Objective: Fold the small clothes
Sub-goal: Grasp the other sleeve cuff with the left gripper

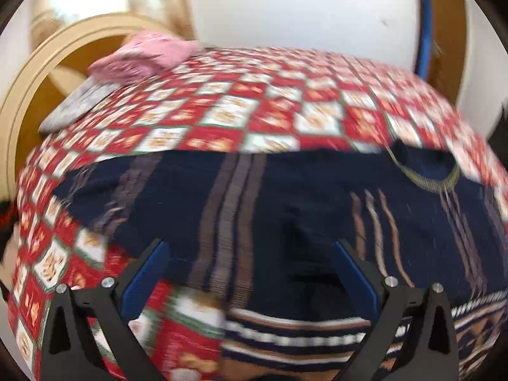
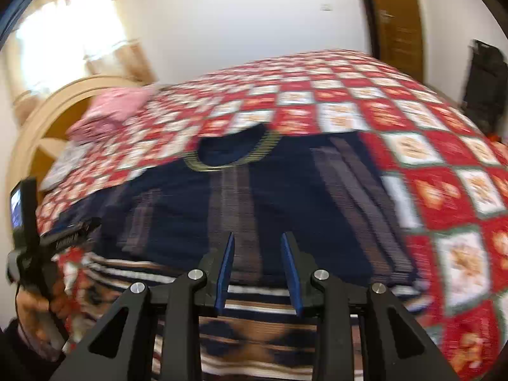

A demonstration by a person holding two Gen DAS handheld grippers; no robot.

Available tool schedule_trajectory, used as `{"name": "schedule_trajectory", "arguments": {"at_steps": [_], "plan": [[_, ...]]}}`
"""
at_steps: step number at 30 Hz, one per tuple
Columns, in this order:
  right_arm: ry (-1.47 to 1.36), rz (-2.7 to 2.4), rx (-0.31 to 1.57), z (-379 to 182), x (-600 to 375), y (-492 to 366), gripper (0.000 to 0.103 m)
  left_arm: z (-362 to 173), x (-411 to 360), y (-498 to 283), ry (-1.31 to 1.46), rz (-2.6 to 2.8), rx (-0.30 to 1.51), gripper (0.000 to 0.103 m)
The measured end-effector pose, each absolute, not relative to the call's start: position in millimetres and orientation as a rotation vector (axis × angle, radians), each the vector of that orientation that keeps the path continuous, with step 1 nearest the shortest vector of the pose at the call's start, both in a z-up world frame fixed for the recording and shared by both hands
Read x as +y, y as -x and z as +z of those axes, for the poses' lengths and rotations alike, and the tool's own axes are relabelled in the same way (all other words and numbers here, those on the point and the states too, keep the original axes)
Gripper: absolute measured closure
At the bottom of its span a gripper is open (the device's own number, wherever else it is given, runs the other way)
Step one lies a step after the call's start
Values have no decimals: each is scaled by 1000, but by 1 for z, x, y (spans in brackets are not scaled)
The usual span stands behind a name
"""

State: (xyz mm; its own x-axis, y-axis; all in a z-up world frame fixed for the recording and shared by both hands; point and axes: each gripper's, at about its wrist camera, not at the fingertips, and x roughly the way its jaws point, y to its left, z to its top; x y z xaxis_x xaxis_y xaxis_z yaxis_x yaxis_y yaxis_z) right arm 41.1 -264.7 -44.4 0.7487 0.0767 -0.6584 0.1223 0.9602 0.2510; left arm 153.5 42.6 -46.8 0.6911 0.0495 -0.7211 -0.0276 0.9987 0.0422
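A small navy knit sweater [image 1: 285, 203] with brown stripes and a patterned hem lies flat on the bed; it also shows in the right wrist view [image 2: 241, 197], its gold-trimmed collar [image 2: 233, 154] toward the far side. My left gripper [image 1: 250, 247] is wide open just above the sweater's lower left part, holding nothing. My right gripper [image 2: 257, 238] is partly open over the hem near the middle, empty. The left gripper tool [image 2: 47, 238] shows at the left edge of the right wrist view.
The bed has a red and white checkered quilt [image 1: 285, 108]. A pink folded cloth [image 1: 143, 55] lies at the far left by the cream headboard [image 1: 38, 79]. A white wall and a wooden door [image 2: 400, 22] stand behind.
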Motion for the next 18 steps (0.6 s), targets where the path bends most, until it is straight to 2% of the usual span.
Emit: {"name": "schedule_trajectory", "arguments": {"at_steps": [2, 4, 5, 6, 12, 15, 17, 18], "plan": [[-289, 21, 703, -42, -243, -47, 68, -34, 83, -160, 55, 106, 789, 0], [-306, 62, 681, -41, -226, -49, 52, -25, 129, -167, 131, 227, 772, 0], [-319, 82, 675, -41, -220, -50, 38, -23, 150, -170, 161, 282, 769, 0], [-330, 103, 673, -42, -215, -50, 32, -22, 178, -174, 204, 348, 765, 0], [-340, 165, 735, -54, -192, -50, 32, -49, 283, -200, 412, 556, 819, 3], [-347, 152, 754, -58, -191, -46, 32, -73, 319, -214, 546, 557, 872, 23], [-353, 140, 757, -59, -193, -43, 32, -86, 330, -223, 601, 545, 906, 41], [-357, 135, 758, -59, -194, -42, 32, -91, 330, -227, 610, 540, 922, 44]]}}
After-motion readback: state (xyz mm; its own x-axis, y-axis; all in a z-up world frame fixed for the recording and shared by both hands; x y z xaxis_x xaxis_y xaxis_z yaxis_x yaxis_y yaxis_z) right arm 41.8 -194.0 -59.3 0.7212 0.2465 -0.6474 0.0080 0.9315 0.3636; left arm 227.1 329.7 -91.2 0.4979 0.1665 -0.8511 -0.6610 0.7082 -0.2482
